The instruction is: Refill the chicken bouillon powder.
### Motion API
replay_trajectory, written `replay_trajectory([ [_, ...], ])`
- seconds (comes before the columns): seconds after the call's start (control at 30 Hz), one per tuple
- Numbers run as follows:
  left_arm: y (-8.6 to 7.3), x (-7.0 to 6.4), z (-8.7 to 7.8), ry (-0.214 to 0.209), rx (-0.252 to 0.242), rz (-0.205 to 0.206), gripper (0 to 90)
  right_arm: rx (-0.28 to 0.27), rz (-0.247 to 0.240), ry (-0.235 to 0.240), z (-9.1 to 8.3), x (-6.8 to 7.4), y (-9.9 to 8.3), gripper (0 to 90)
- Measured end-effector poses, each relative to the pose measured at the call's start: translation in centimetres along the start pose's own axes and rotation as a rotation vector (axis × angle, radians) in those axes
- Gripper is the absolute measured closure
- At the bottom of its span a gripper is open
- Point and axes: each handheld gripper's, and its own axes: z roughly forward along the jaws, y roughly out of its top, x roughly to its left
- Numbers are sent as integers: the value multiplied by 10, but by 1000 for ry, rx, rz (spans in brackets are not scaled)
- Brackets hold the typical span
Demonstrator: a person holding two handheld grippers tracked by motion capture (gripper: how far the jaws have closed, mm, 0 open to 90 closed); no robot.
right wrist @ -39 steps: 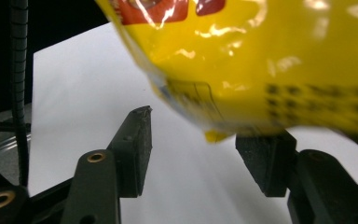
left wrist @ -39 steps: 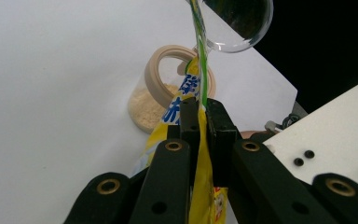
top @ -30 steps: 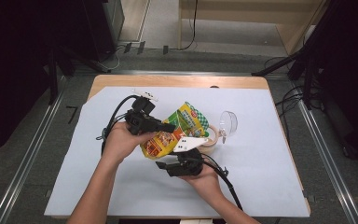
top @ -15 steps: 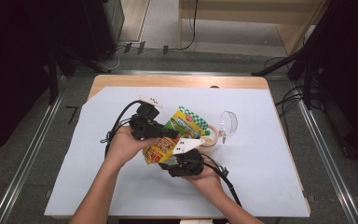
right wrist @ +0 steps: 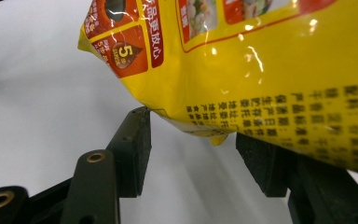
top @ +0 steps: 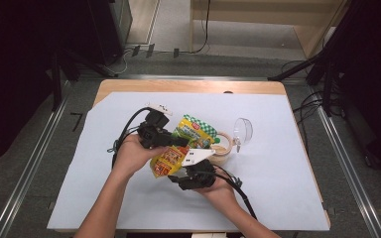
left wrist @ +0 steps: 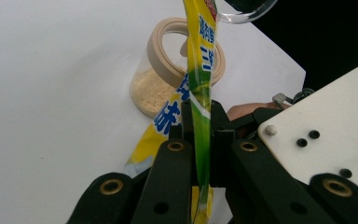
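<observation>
Beside the jar [top: 222, 147], left gripper [left wrist: 200, 140] pinches the pouch [top: 178, 146] edge.

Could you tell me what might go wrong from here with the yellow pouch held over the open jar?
1. The left claw pinches only the thin edge of the yellow pouch, so it could slip or twist.
2. The right claw is open, with the pouch's bottom corner just at its jaws; closing carelessly may miss or crumple it.
3. The jar stands close beside the pouch and holds powder; a swing could tip it.
</observation>
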Motion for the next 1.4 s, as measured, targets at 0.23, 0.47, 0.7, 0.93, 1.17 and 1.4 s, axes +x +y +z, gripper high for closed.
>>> replay_trajectory([
  [0.23,-3,3,-13,-32,-48,-17,900,-24,2,3,-4,1,0,460],
  [0.47,-7,10,-31,-45,-104,-41,900,-59,35,-8,-13,0,-3,463],
  [0.7,-10,15,-45,-19,-165,-57,900,-64,61,4,-22,-2,-3,465],
  [0.93,-13,28,-52,22,-212,-96,900,-84,74,20,-35,-6,-5,466],
  [1.17,-13,42,-51,59,-250,-130,900,-76,107,17,-52,-8,-13,469],
  [1.4,-13,53,-49,98,-277,-147,900,-89,157,9,-70,-12,-25,469],
])
